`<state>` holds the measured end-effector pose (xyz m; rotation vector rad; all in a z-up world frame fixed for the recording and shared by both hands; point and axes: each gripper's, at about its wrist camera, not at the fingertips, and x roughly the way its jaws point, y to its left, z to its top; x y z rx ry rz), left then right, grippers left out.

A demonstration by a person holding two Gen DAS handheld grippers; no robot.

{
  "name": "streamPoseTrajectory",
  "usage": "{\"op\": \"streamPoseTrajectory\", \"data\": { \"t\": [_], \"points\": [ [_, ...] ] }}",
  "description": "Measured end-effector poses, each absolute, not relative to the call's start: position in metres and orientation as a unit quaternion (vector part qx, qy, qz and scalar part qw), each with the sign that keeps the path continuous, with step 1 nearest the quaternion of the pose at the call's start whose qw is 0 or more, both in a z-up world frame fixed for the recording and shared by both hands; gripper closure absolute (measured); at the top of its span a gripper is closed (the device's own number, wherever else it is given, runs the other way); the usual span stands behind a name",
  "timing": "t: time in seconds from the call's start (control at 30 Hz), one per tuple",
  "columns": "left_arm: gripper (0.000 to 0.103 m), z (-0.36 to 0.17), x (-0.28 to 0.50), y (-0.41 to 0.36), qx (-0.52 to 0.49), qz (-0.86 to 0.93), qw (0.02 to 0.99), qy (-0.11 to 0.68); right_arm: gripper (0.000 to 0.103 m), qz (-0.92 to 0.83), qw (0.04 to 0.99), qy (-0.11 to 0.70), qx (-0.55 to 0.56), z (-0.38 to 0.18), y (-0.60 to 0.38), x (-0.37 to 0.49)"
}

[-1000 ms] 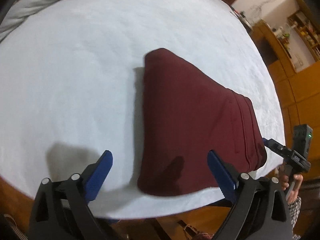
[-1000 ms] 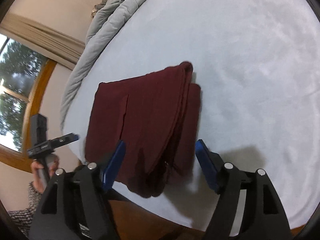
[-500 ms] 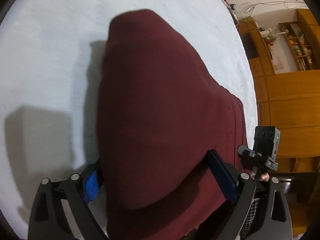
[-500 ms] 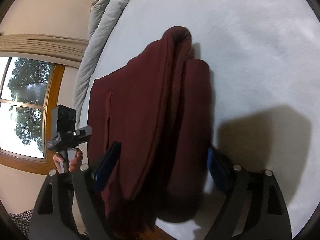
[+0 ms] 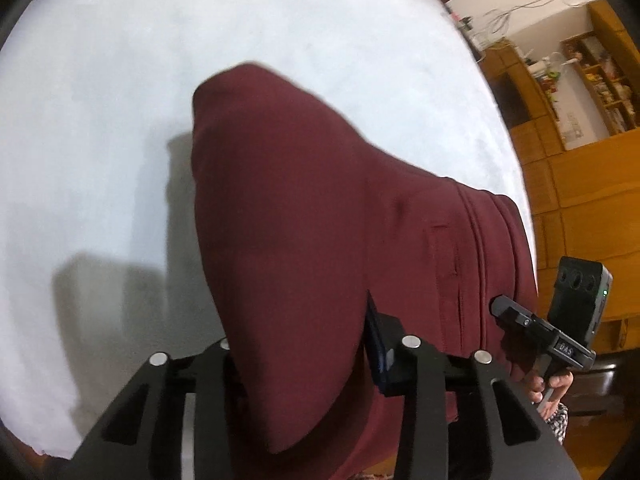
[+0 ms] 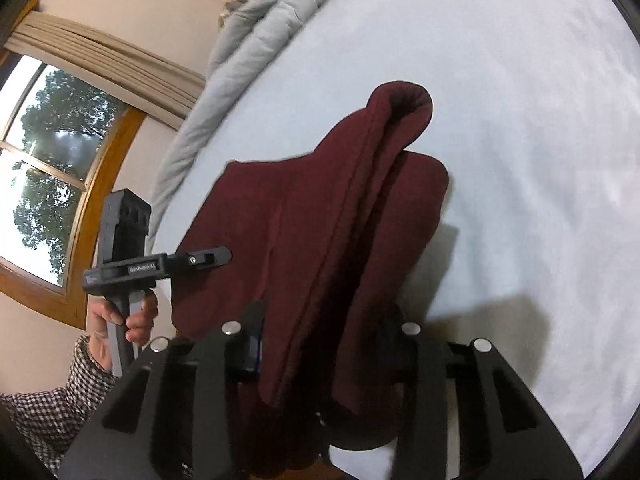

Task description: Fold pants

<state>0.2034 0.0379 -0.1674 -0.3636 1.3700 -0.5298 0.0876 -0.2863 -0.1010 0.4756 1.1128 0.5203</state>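
**Folded pants gripped at the near edge by both tools, on the bed.**
Nearest, the left tool (image 5: 296, 356) and right tool (image 6: 320, 344) are each closed on the near end of the maroon pants (image 5: 312, 216), cloth bunched between the jaws. The pants lie as a compact, several-layer stack on the white bed (image 5: 100, 100), near end raised, far fold resting on the sheet. A grey duvet (image 6: 256, 40) lies beyond. Folding looks largely done; judged remaining: one last fold or setting the stack down.
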Motion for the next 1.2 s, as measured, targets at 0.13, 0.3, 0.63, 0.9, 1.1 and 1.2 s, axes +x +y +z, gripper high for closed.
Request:
{"op": "streamPoseTrajectory", "data": {
  "t": [0.13, 0.3, 0.63, 0.9, 1.1, 1.2],
  "points": [
    [0.066, -0.138, 0.216, 0.028, -0.174, -0.264, 0.749, 0.582, 0.066, 0.236, 0.818, 0.483, 0.203, -0.063, -0.300, 0.101],
    [0.065, -0.113, 0.258, 0.003, -0.170, -0.276, 0.770, 0.550, 0.066, 0.213, 0.839, 0.463, 0.191, -0.035, -0.322, 0.141],
    [0.065, -0.163, 0.330, -0.033, -0.149, -0.257, 0.761, 0.577, 0.066, 0.173, 0.822, 0.503, 0.203, -0.087, -0.352, 0.216],
    [0.055, -0.209, 0.338, -0.021, -0.145, -0.252, 0.746, 0.599, 0.058, 0.152, 0.806, 0.512, 0.254, -0.145, -0.377, 0.220],
    [0.045, -0.212, 0.341, -0.038, -0.142, -0.245, 0.753, 0.594, 0.039, 0.141, 0.802, 0.505, 0.288, -0.161, -0.381, 0.219],
    [0.034, -0.212, 0.339, -0.033, -0.152, -0.235, 0.756, 0.591, 0.032, 0.135, 0.805, 0.503, 0.282, -0.156, -0.376, 0.216]
  ]
}}
